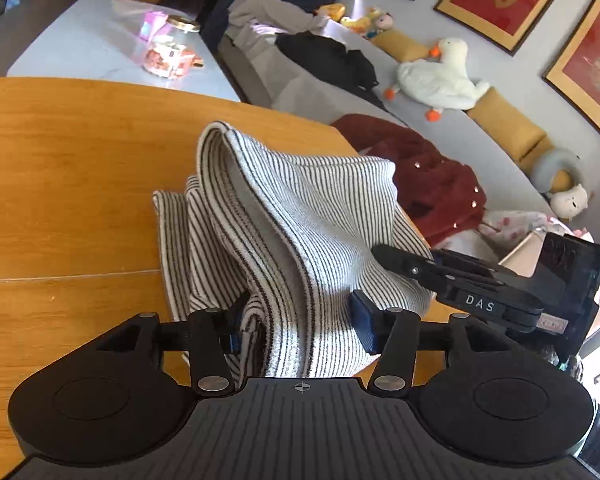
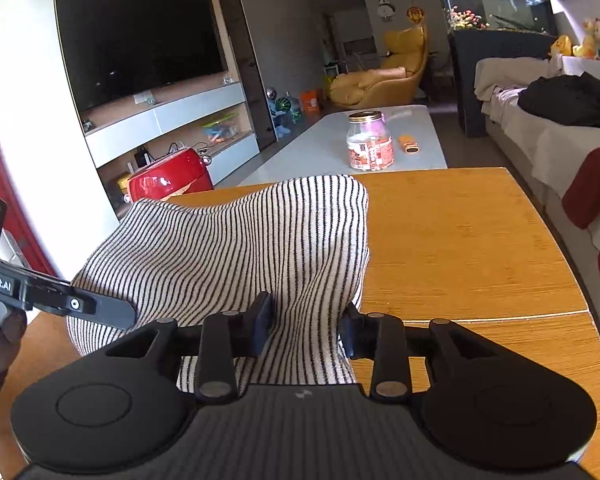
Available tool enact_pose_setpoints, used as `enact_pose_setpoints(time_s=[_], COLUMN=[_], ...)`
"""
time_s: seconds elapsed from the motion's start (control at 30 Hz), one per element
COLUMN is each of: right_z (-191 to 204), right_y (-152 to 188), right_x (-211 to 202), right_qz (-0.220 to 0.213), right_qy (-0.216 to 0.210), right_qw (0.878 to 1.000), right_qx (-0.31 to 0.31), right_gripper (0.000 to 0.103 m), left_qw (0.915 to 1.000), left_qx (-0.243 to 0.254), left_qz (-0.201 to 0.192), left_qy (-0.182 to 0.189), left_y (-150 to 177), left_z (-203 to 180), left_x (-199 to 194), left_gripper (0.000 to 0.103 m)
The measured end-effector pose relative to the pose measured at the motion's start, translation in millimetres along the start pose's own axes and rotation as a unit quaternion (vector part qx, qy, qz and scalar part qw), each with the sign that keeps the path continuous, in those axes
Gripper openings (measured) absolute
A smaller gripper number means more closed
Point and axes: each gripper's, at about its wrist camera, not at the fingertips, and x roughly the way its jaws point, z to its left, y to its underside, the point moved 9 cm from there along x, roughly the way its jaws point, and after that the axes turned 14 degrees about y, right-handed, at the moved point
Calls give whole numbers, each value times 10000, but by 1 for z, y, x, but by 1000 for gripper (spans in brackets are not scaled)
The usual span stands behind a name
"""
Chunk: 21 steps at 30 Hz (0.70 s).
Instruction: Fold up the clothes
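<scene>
A white garment with thin black stripes (image 1: 300,216) is bunched up and lifted above the wooden table (image 1: 68,184). My left gripper (image 1: 298,320) is shut on one bunched edge of it. My right gripper (image 2: 306,332) is shut on another edge of the same striped garment (image 2: 236,248), which drapes forward over the table (image 2: 460,240). The right gripper's fingers (image 1: 404,262) show at the right of the left wrist view, pressed into the cloth. The left gripper's fingers (image 2: 100,312) show at the left of the right wrist view.
A grey sofa (image 1: 440,120) beyond the table carries a dark red garment (image 1: 428,176), a black garment (image 1: 332,56) and a plush goose (image 1: 440,76). A low white table (image 2: 332,144) holds a jar (image 2: 370,142). A red appliance (image 2: 168,178) stands by the TV unit.
</scene>
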Motion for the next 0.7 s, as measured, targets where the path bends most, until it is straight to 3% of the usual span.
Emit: enact_pose_setpoints(time_s=[0.1, 0.17, 0.27, 0.33, 0.47, 0.57, 0.63, 0.7], right_z=[-2, -5, -6, -6, -9, -17, -24, -31], right_y=[0, 1, 2, 1, 1, 4, 8, 15], right_x=[2, 4, 4, 2, -7, -26, -41, -58], right_qz=[-6, 29, -15, -52, -48, -47, -8, 141], right_qy=[146, 148, 217, 255, 270, 376, 477, 294], right_qw=[9999, 9998, 9997, 9996, 9994, 9984, 9972, 9956], right_qx=[-29, 89, 93, 73, 228, 430, 579, 882], right_gripper=[49, 54, 57, 57, 58, 58, 63, 77], left_qw=[9962, 9874, 9768, 9687, 9498, 9406, 9433, 9542], left_qx=[664, 1298, 1949, 2381, 3067, 3152, 2947, 2605], left_qz=[-265, -457, -537, -338, 245, 728, 970, 1020], left_qy=[-500, -787, -707, -623, -566, -1029, -1178, -1056], left_y=[-10, -18, -28, -35, -46, -54, -55, -57], left_z=[-11, -27, -60, -76, -93, -68, -45, -26], left_x=[-20, -34, -44, -34, 1, 39, 57, 65], left_gripper=[58, 55, 61, 75, 81, 81, 84, 92])
